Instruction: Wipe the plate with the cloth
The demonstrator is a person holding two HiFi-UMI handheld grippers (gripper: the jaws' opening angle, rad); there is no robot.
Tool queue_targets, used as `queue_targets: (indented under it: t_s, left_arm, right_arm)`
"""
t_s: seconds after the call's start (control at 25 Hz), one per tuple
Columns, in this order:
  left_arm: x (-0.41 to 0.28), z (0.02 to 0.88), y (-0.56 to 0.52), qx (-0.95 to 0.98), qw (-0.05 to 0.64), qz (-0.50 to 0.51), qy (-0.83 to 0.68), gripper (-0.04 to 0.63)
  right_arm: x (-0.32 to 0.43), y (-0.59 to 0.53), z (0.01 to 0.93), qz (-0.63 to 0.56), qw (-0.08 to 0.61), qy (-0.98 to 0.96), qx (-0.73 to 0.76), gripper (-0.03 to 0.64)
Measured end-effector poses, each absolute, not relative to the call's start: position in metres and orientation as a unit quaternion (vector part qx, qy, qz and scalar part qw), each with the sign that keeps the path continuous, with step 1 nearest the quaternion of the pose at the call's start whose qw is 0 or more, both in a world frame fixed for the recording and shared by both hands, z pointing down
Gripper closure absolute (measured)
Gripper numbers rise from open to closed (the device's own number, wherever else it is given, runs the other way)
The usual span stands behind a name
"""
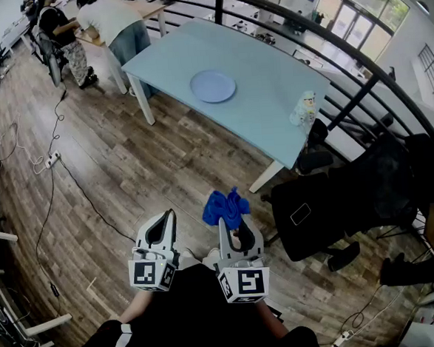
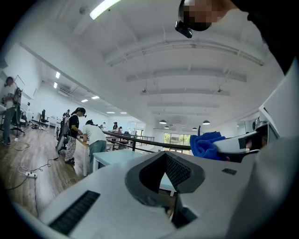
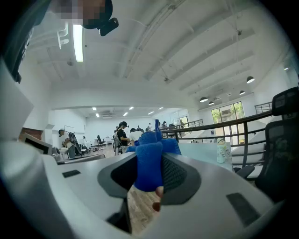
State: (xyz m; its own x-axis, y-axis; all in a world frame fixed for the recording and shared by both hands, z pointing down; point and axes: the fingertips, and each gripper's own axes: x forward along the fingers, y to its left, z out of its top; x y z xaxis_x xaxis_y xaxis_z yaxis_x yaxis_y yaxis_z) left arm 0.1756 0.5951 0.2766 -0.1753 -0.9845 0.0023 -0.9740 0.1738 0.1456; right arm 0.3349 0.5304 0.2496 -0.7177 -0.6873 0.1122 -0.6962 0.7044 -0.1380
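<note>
A round blue plate (image 1: 212, 85) lies on a light blue table (image 1: 268, 54) some way ahead of me across the wooden floor. My right gripper (image 1: 228, 220) is held low in front of my body, shut on a bright blue cloth (image 1: 224, 205) that bunches out above its jaws. In the right gripper view the cloth (image 3: 149, 161) fills the gap of that gripper (image 3: 150, 179). My left gripper (image 1: 167, 216) is beside it, tips together, holding nothing. From the left gripper (image 2: 166, 179) view the cloth (image 2: 207, 144) shows at the right.
A small bottle (image 1: 304, 109) stands at the table's near right corner. A black office chair (image 1: 352, 197) is at my right, below a dark curved railing (image 1: 357, 55). People (image 1: 114, 24) work at another table at the back left. Cables (image 1: 51, 181) trail over the floor.
</note>
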Motion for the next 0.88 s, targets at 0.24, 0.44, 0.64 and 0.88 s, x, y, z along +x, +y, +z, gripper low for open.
queue_targets:
  t_s: [0.24, 0.44, 0.64, 0.88]
  left_arm:
    - [0.143, 0.267, 0.613, 0.626, 0.051, -0.057, -0.776, 0.594]
    - [0.134, 0.274, 0.618, 0.632, 0.05, -0.055, -0.771, 0.594]
    - [0.126, 0.273, 0.615, 0.639, 0.05, -0.058, -0.765, 0.594]
    - [0.117, 0.271, 0.614, 0.653, 0.052, -0.058, -0.753, 0.594]
  right_arm:
    - [0.302, 0.546, 0.247, 0.085, 0.029, -0.926, 0.367, 0.499]
    - [0.288, 0.553, 0.249, 0.085, 0.034, -0.927, 0.363, 0.499]
    - [0.281, 0.556, 0.249, 0.083, 0.038, -0.924, 0.37, 0.499]
    - [0.274, 0.559, 0.251, 0.079, 0.041, -0.917, 0.389, 0.499]
